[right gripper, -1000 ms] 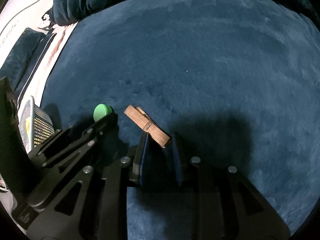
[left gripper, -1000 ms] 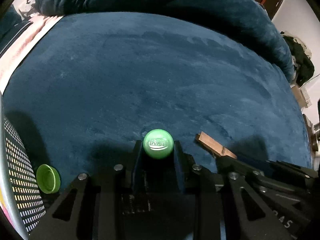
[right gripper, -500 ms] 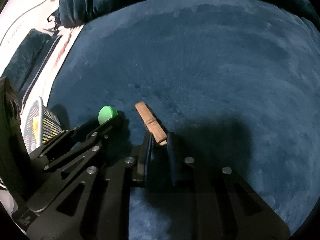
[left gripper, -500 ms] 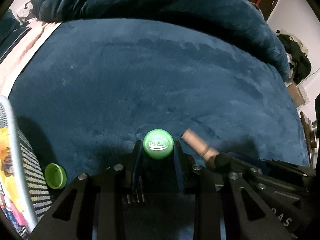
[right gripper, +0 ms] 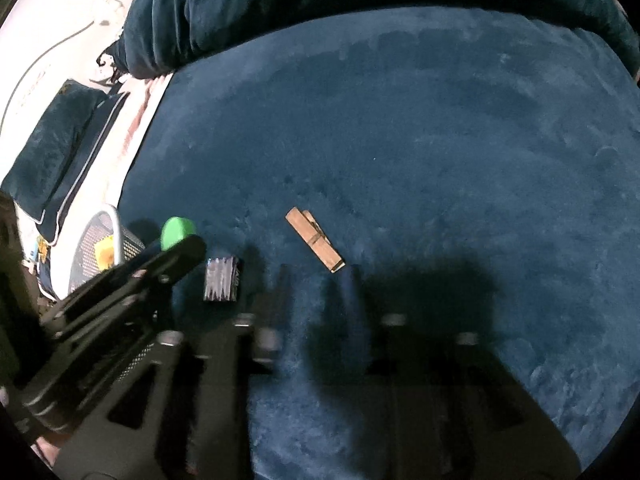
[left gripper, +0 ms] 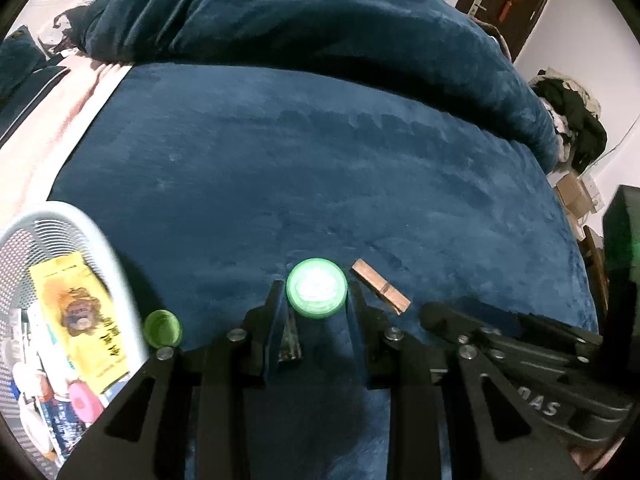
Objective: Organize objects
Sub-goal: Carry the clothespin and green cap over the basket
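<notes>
My left gripper is shut on a green bottle cap, held above the dark blue blanket. From the right wrist view the same cap shows at the tip of the left gripper. A wooden clothespin lies on the blanket just beyond my right gripper. The right jaws are opening, and their pads do not press on the clothespin. A second green cap lies open side up beside the basket.
A white mesh basket at the left holds a yellow packet, a pink thing and other items. A small dark ridged block lies on the blanket below the left gripper. A bunched blue duvet borders the far side.
The right jaws have spread and let go of the clothespin, which now lies free on the blanket. Both grippers have risen. The basket and the dark block have come into view.
</notes>
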